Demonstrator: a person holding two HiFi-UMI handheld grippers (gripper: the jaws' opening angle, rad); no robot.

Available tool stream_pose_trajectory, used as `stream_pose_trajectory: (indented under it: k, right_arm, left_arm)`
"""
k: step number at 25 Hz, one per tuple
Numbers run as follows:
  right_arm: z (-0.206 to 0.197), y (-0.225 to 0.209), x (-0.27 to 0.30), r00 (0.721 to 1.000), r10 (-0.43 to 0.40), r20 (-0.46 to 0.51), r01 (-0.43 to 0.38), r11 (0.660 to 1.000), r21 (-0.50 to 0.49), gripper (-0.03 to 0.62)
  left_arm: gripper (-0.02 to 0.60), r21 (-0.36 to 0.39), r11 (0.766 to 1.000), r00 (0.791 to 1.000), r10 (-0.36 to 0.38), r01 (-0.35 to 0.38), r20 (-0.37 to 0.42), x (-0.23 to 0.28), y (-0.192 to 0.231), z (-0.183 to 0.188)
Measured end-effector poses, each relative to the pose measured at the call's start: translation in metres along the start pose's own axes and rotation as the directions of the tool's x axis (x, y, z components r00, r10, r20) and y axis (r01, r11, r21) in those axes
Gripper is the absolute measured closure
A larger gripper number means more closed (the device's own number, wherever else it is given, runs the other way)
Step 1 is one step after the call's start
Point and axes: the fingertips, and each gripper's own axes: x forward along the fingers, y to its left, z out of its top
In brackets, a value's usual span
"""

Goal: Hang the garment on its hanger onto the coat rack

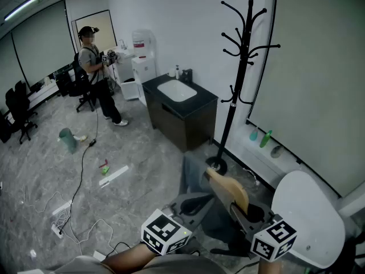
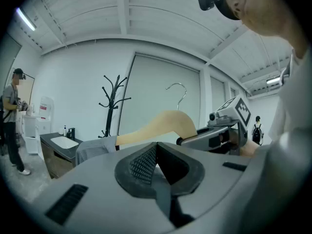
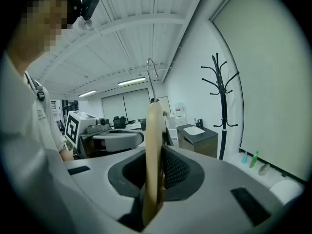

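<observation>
A pale wooden hanger (image 1: 228,190) with a metal hook (image 3: 151,77) stands edge-on between the pads of my right gripper (image 3: 156,179), which is shut on it. A grey garment (image 1: 197,176) hangs from the hanger's far arm, and it shows as grey cloth (image 2: 95,150) in the left gripper view. My left gripper (image 2: 156,155) sits just left of the hanger with its pads together and nothing seen between them. The black coat rack (image 1: 239,67) stands ahead by the wall, and its hooks are bare.
A black cabinet with a white sink (image 1: 179,110) stands left of the rack. A white rounded seat (image 1: 308,216) is at my right. Bottles (image 1: 265,138) sit on the low ledge by the wall. A person (image 1: 97,76) stands far left; cables (image 1: 80,210) lie on the floor.
</observation>
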Motion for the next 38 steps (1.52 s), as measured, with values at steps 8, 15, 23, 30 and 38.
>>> stream_pose_trajectory:
  k: [8,15,23,30,38]
  right_arm:
    - [-0.002,-0.005,-0.009,1.000,-0.002,0.003,0.002,1.000,0.001,0.534]
    - [-0.003,-0.012,-0.012,1.000,0.006,0.012,-0.006,1.000,0.020,0.534]
    - [0.002,-0.026,-0.016,0.999,0.025,0.021,-0.025,1.000,0.012,0.534]
    - [0.012,-0.045,0.000,0.999,0.030,0.022,-0.030,1.000,0.007,0.534]
    - [0.031,-0.091,0.048,1.000,0.002,0.013,-0.002,1.000,0.001,0.534]
  left_arm:
    - [0.575,0.006,1.000,1.000,0.006,-0.006,0.002,0.003,-0.008,-0.001]
    - [0.575,0.012,1.000,1.000,0.014,-0.013,-0.004,0.012,-0.012,-0.001]
    - [0.575,0.014,0.999,0.999,0.049,-0.049,0.001,0.027,-0.011,0.000]
    - [0.575,0.011,0.998,0.998,0.058,-0.058,0.002,0.046,0.005,0.006]
    - [0.575,0.003,0.999,0.999,0.035,-0.035,0.013,0.086,0.064,0.013]
